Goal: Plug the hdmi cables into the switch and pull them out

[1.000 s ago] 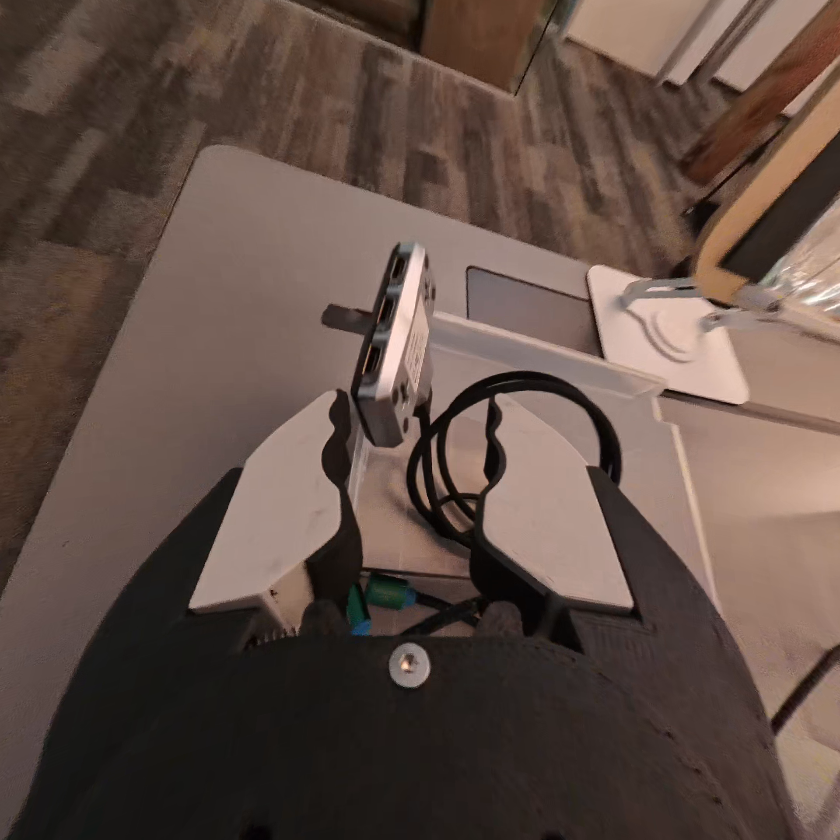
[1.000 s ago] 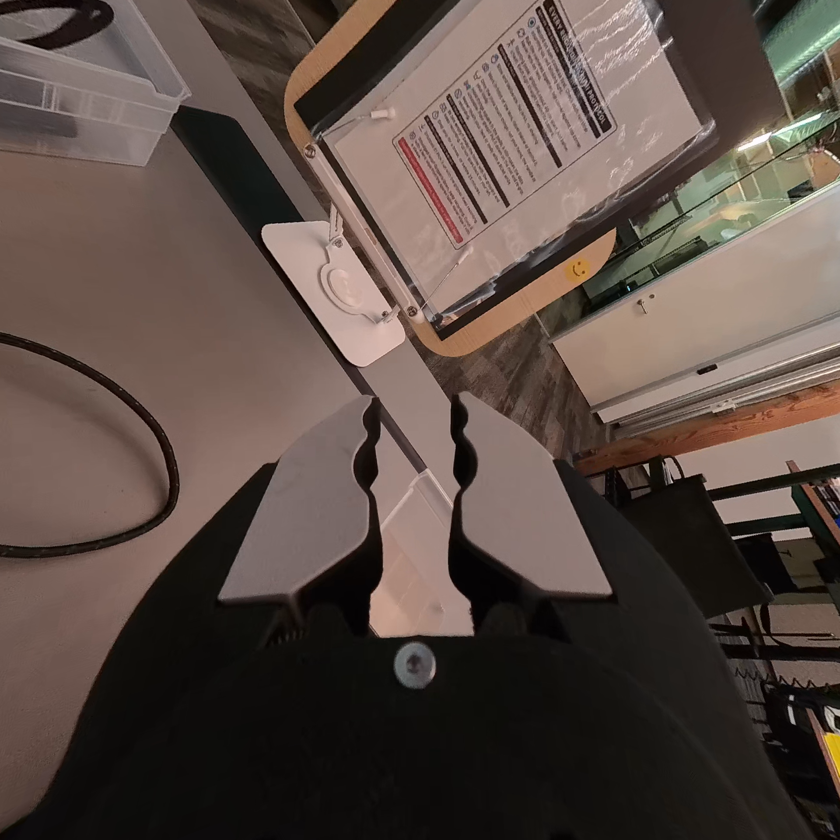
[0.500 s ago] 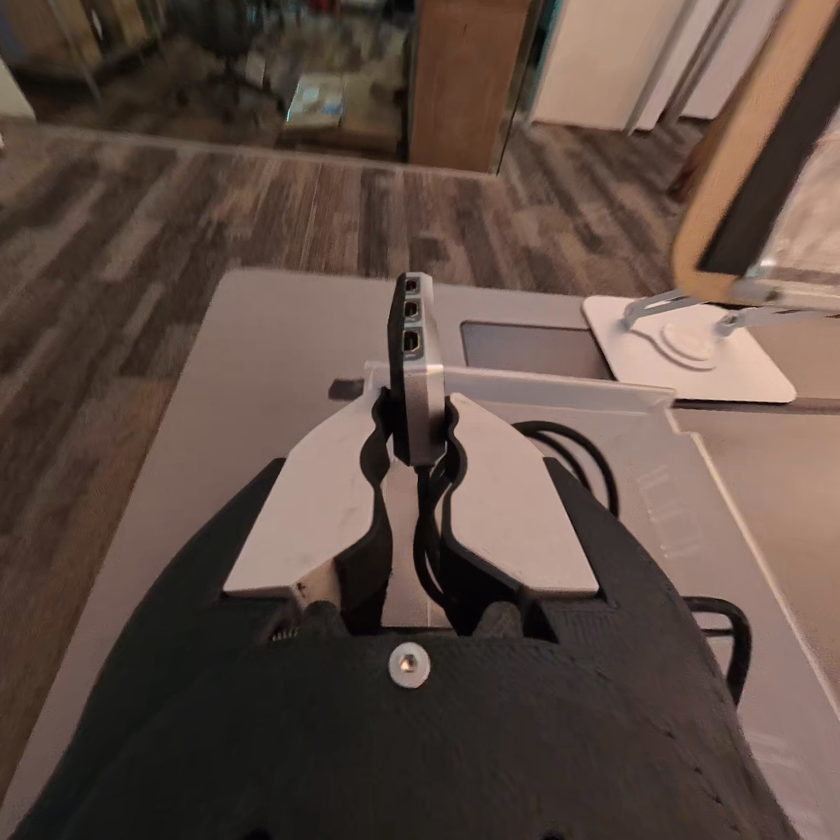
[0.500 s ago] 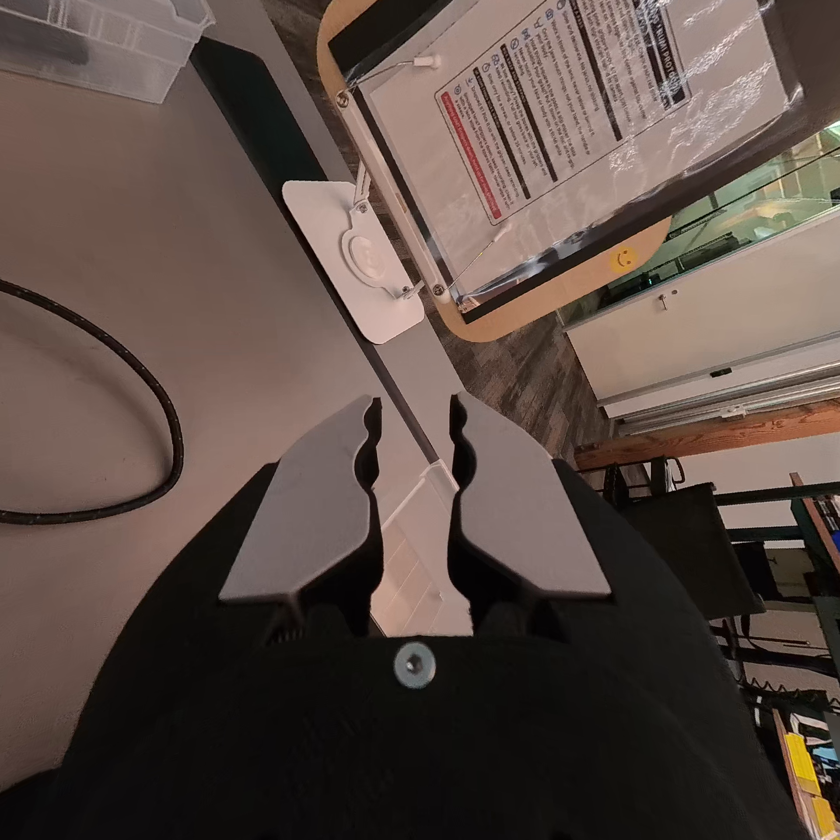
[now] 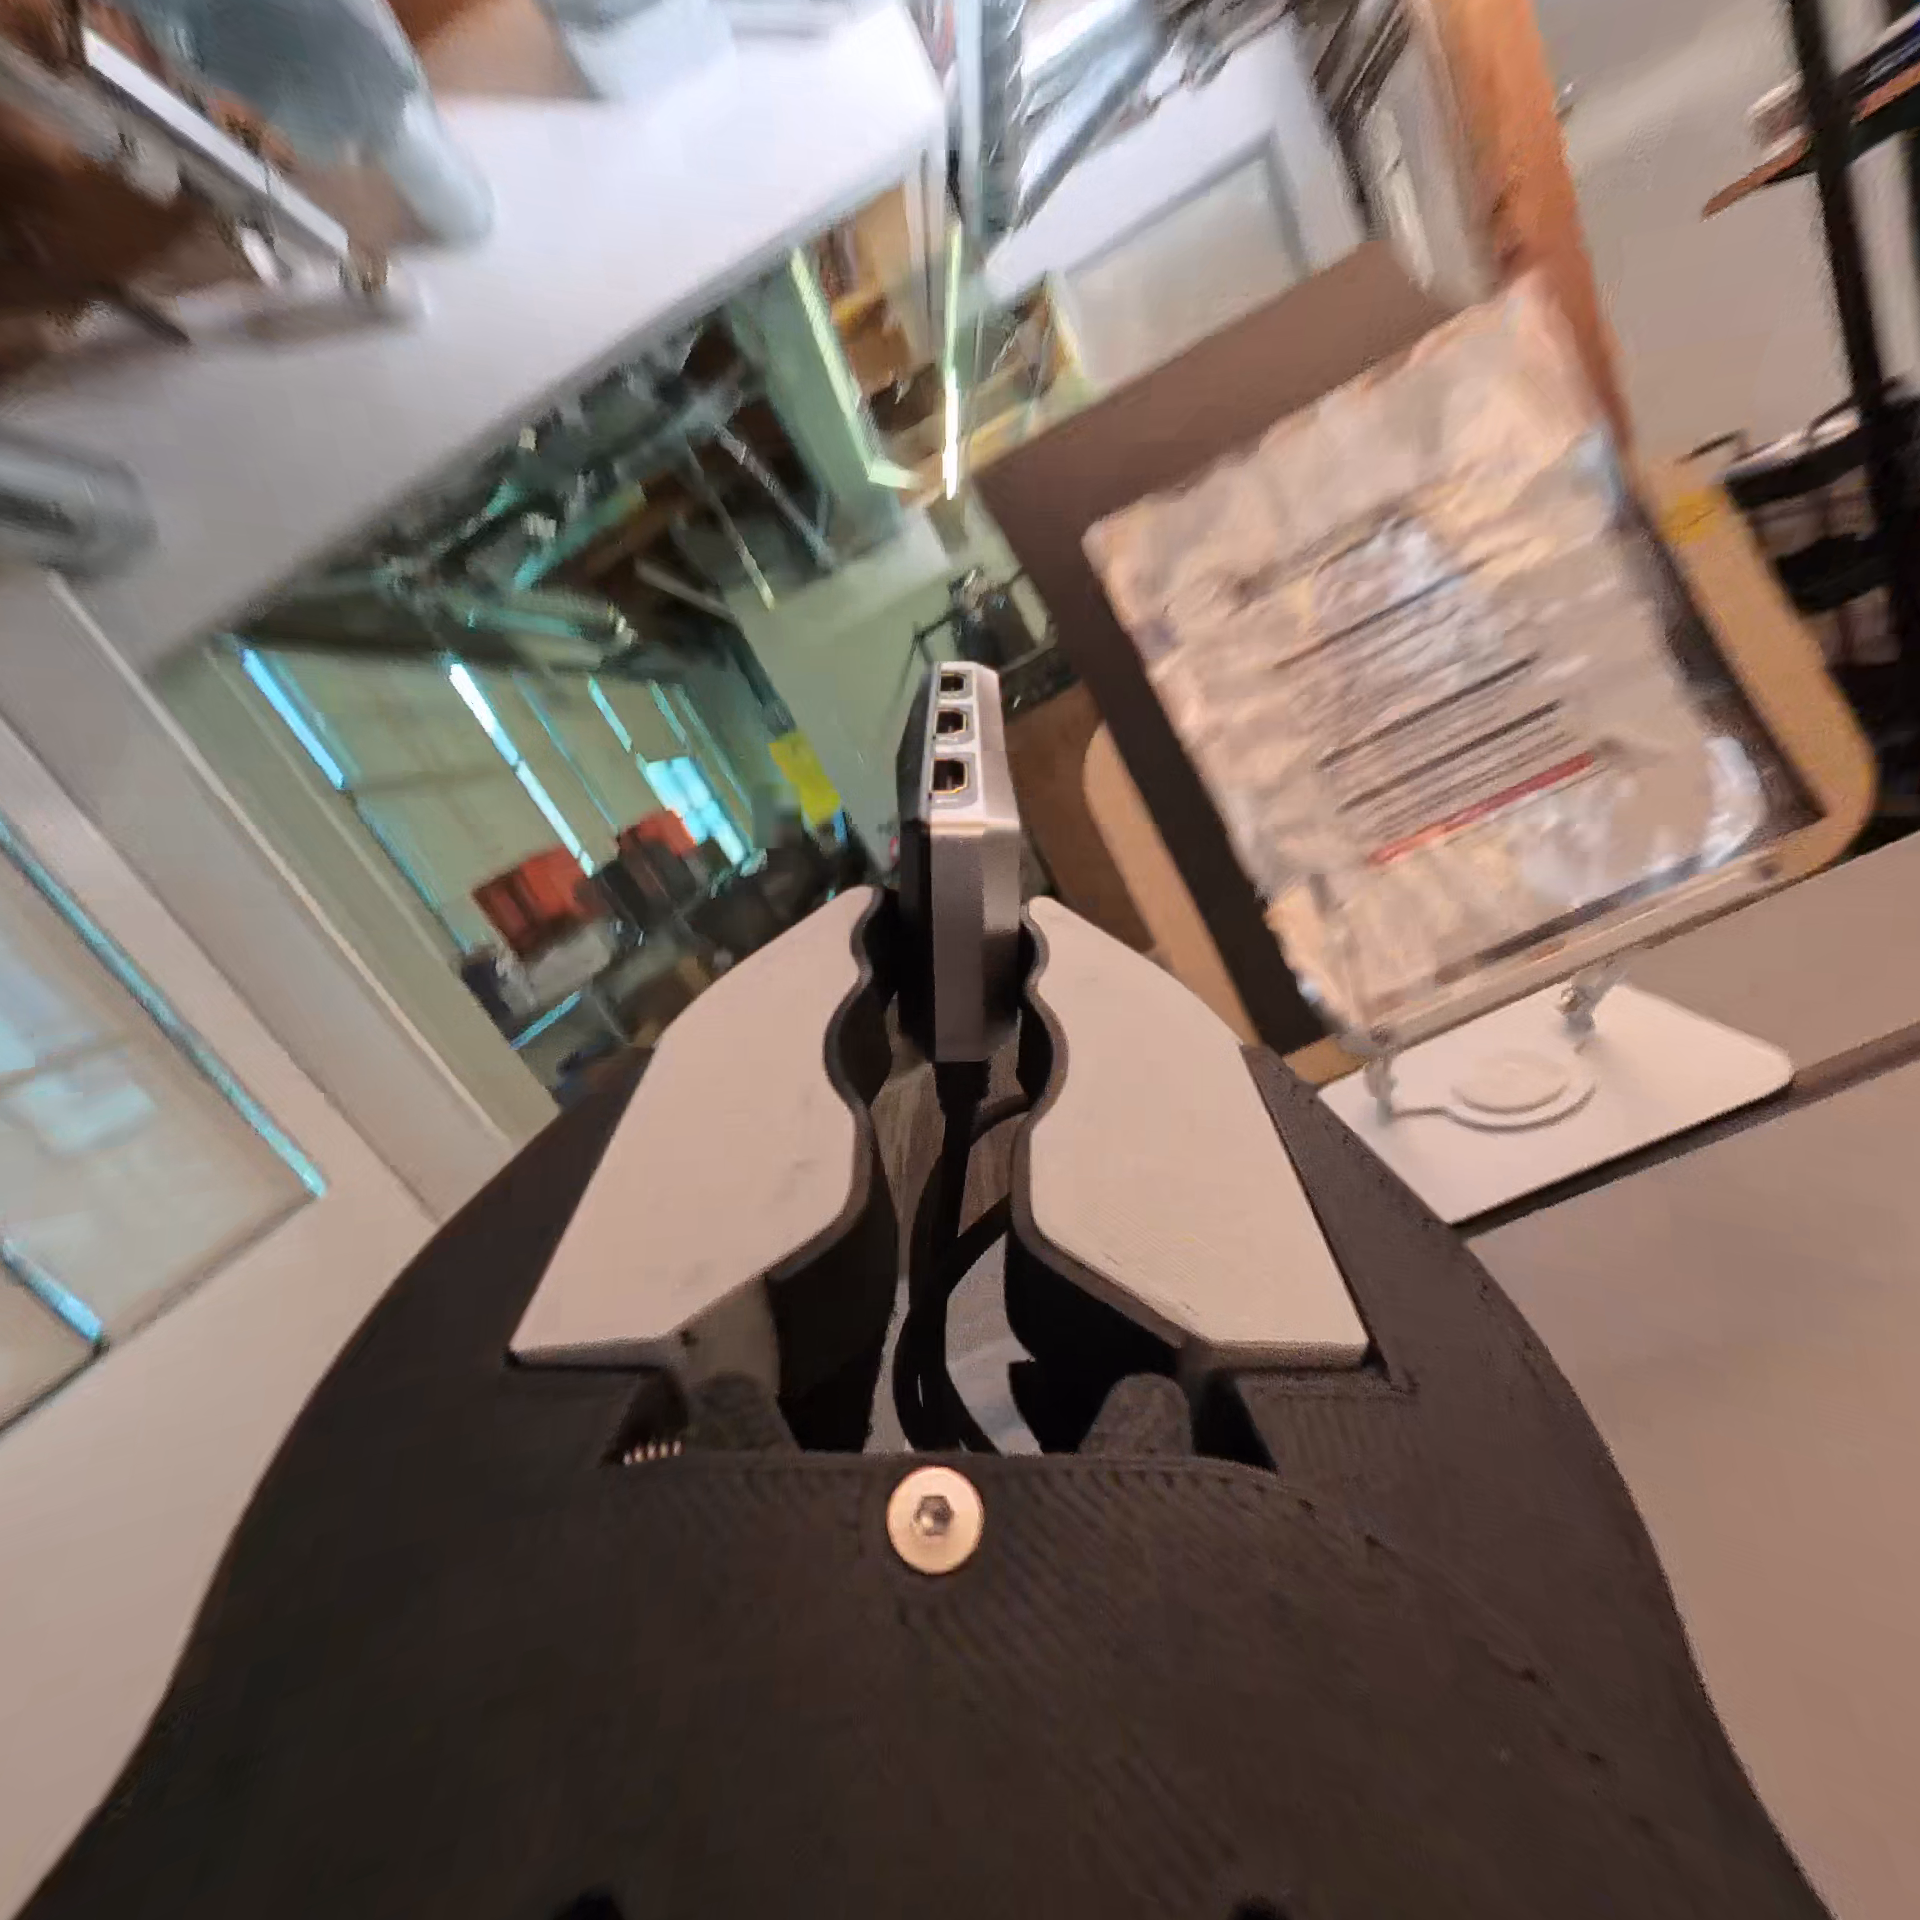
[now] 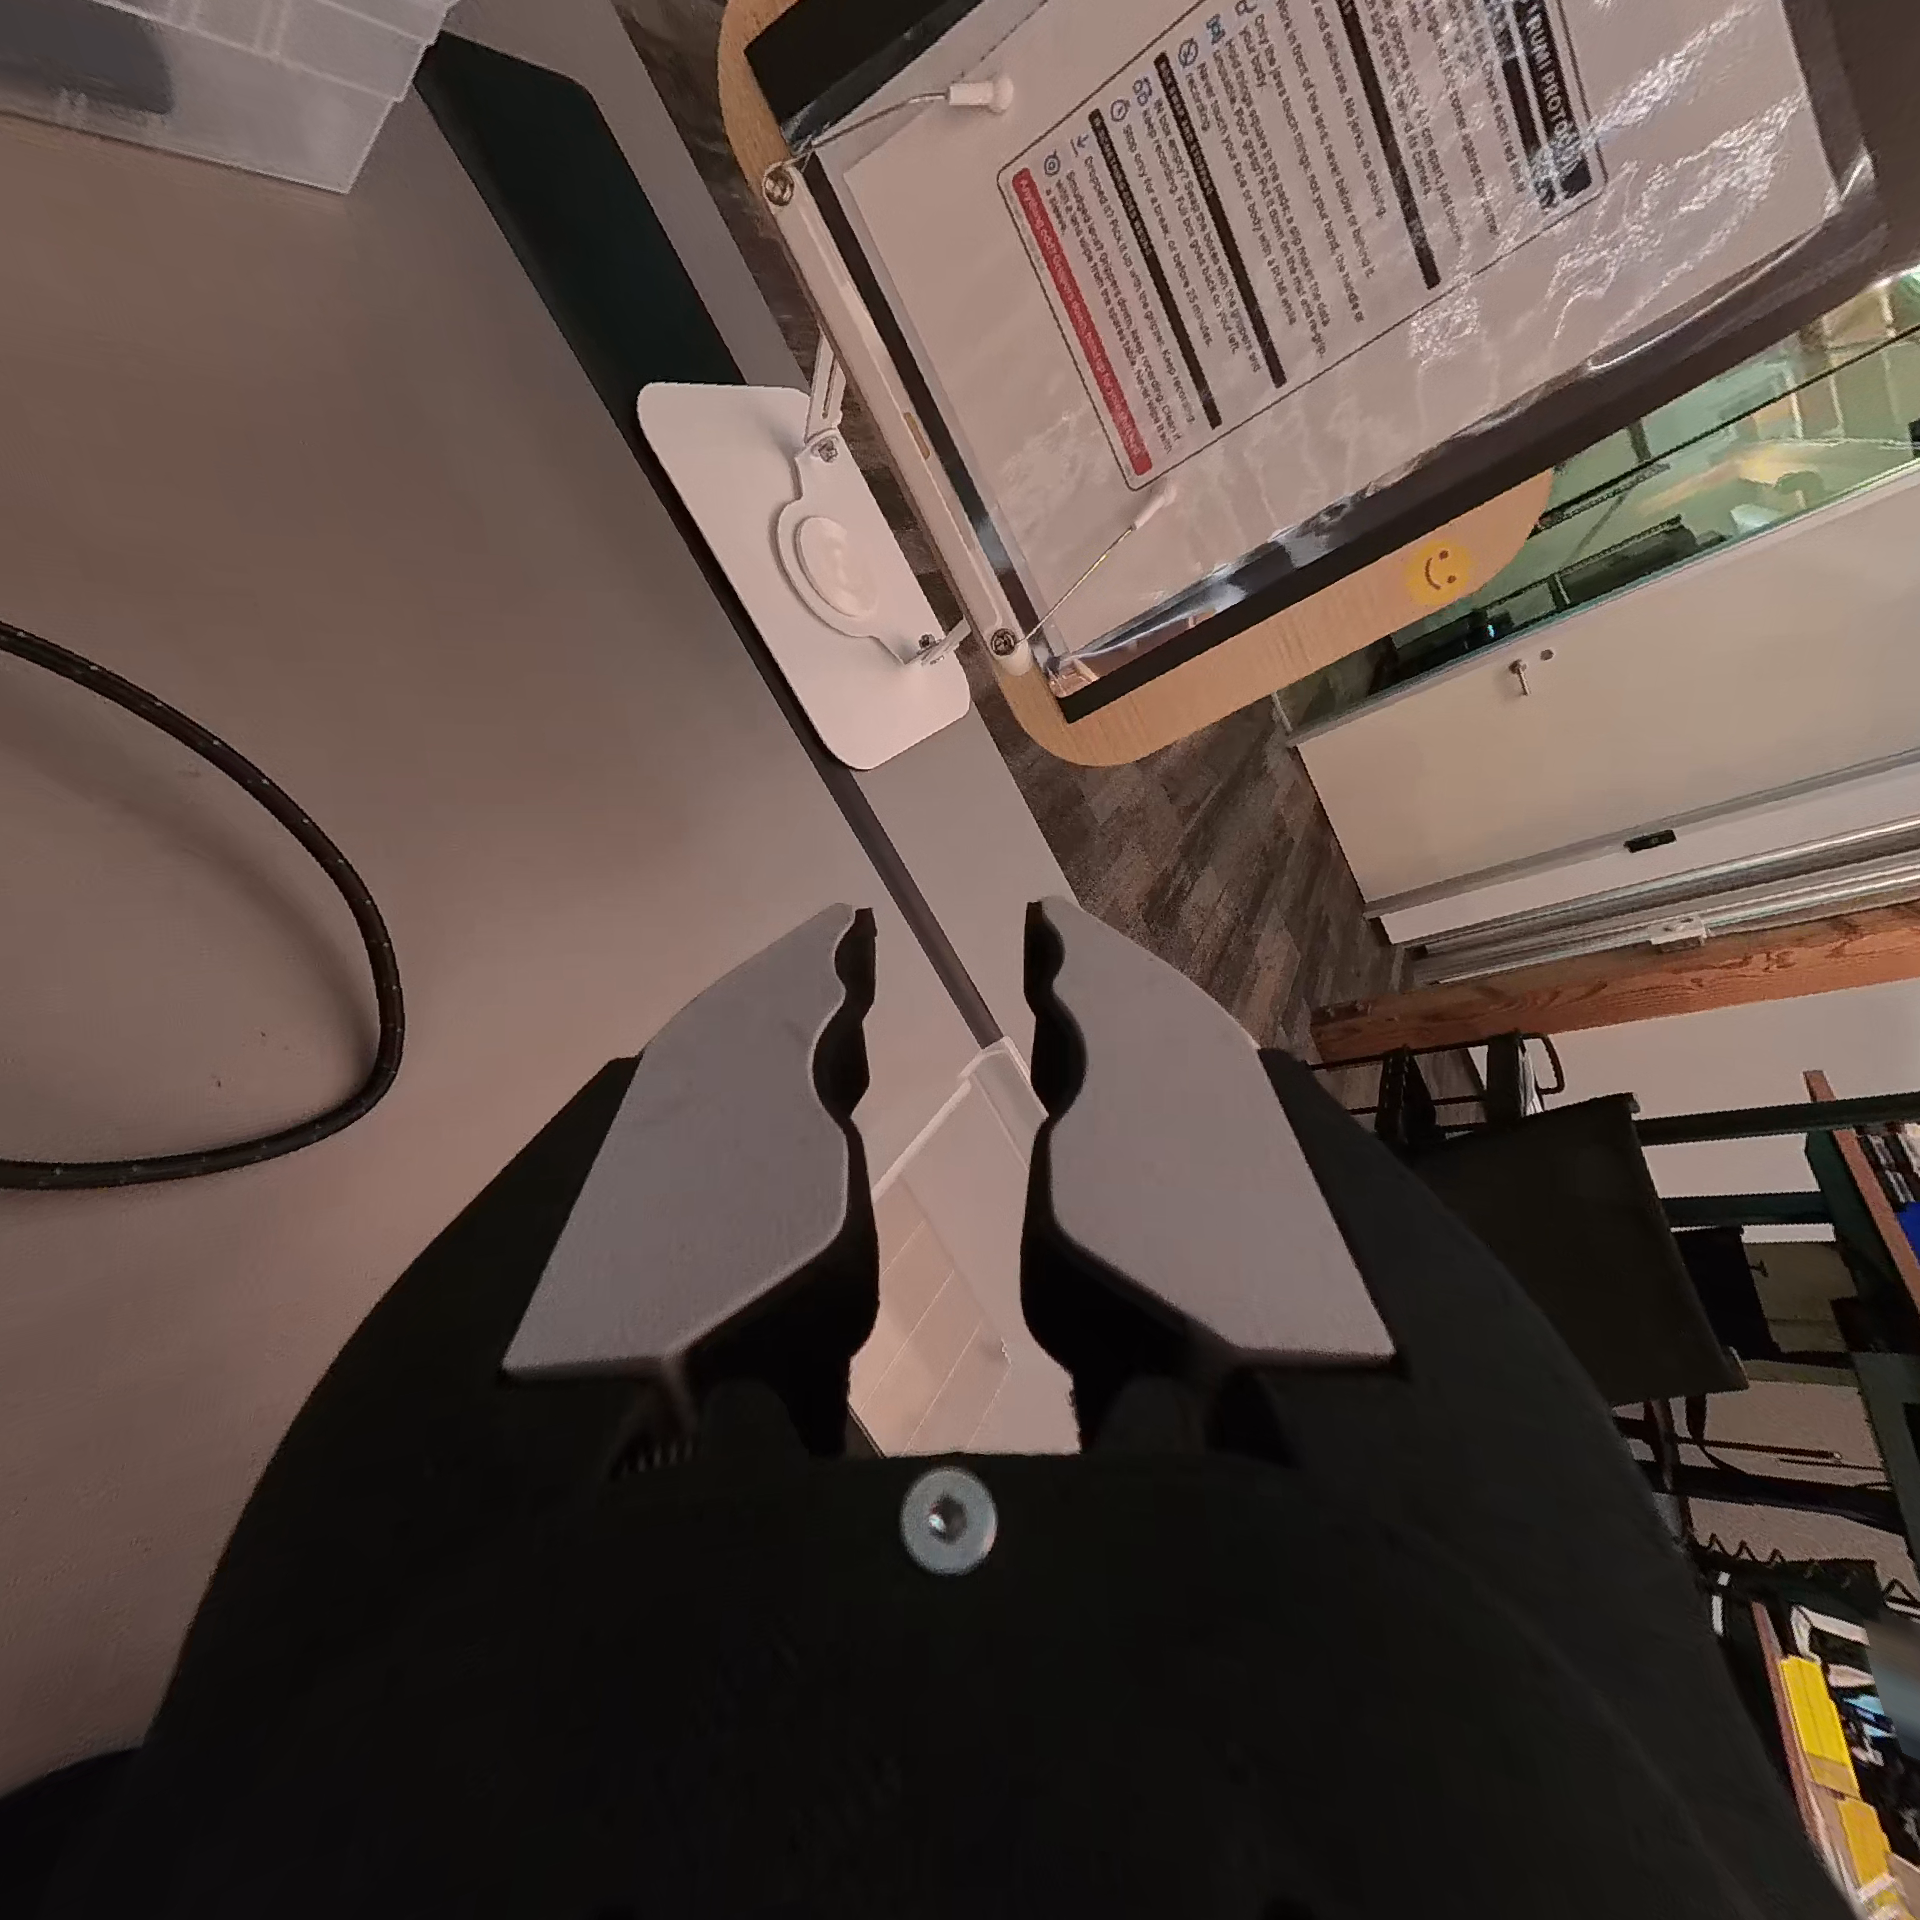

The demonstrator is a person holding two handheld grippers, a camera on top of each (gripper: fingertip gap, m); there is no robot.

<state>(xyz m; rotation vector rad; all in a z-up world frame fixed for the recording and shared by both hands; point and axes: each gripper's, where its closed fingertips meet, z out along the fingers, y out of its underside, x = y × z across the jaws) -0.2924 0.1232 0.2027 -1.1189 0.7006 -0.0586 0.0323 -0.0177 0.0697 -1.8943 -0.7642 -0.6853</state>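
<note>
Gripping the HDMI switch (image 5: pixel 956 883) by its lower end, the left gripper (image 5: pixel 954 956) is clamped shut on it; switch is held upright, clear of the table (image 5: pixel 1662 1455), its own black lead (image 5: pixel 940 1247) hanging toward 6 o'clock. Three ports at 12 o'clock are seen empty, so no plugging is judged done yet; all insert/pull cycles remain. The right gripper (image 6: pixel 951 935) is parted w/ nothing between fingers. A braided black cable (image 6: pixel 312 831) lies at 9 o'clock, connector cut off. Left-view bkgd is motion-blurred. A clear bin (image 6: pixel 260 104) at 11 o'clock is partly cropped.
</note>
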